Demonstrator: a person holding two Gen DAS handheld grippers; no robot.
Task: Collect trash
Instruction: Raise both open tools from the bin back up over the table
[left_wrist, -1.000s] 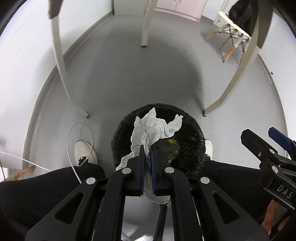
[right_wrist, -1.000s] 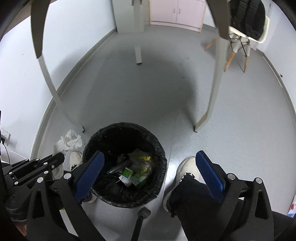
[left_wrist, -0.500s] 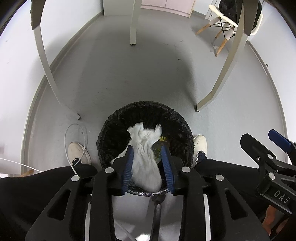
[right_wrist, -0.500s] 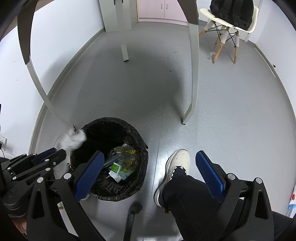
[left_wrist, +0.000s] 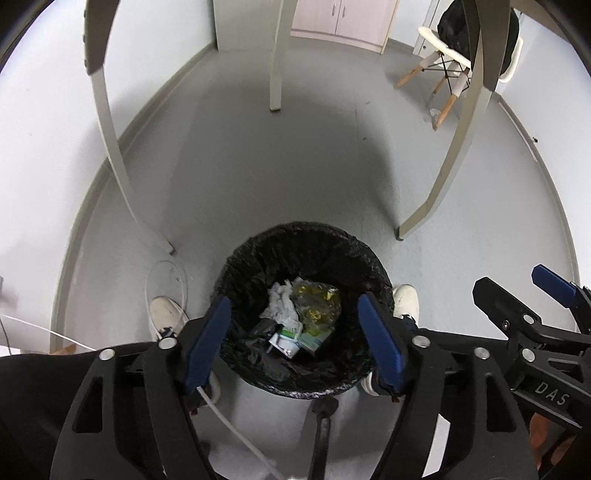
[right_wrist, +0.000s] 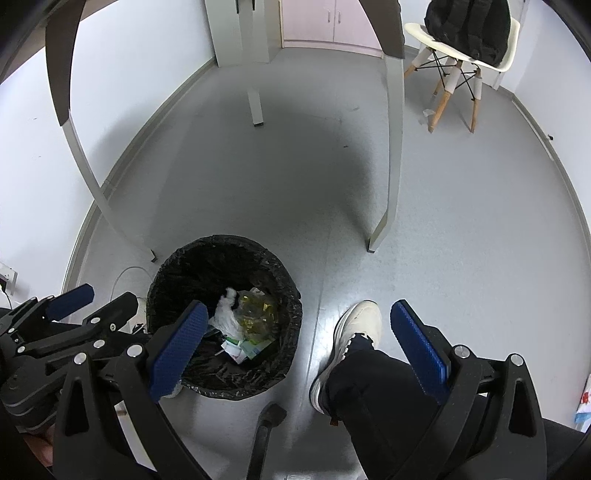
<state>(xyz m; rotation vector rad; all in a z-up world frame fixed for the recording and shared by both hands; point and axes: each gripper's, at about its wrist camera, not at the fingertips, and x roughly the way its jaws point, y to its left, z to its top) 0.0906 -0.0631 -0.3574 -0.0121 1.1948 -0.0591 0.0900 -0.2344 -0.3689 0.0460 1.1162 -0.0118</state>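
Left hand-held gripper (left_wrist: 295, 334) spread wide, blue pads (left_wrist: 208, 338) apart and holding nothing, hovering above the trash bin (left_wrist: 236, 266) with the bin mouth framed between the two fingers. Crumpled white tissue (left_wrist: 282, 304) lying inside the bin, on top of the other rubbish, touching a yellow-tinted clear wrapper (left_wrist: 317, 299) on its right and sitting just above a small white-and-green carton (left_wrist: 295, 338). Black liner bag (left_wrist: 332, 240) folded over the bin rim.

Right hand-held gripper (right_wrist: 306, 341) also spread wide and empty, held to the right of the bin; its left blue pad (right_wrist: 177, 347) overlapping the bin's near-left rim in view, its right pad well apart over the floor. Same bin (right_wrist: 177, 266) seen from the right wrist, with the tissue (right_wrist: 225, 314) beside the yellow wrapper (right_wrist: 256, 317) and the carton (right_wrist: 240, 349) nearest the camera. Left gripper body visible at lower left of that view, beside the bin.

White sneaker (right_wrist: 354, 332) and black trouser leg (right_wrist: 369, 384) just right of the bin on the grey floor (right_wrist: 461, 221); second white sneaker (left_wrist: 166, 314) left of the bin. Pale counter legs (left_wrist: 110, 140) standing around the bin. White chair (right_wrist: 461, 48) with a black backpack (right_wrist: 469, 26) on its seat, far back right.
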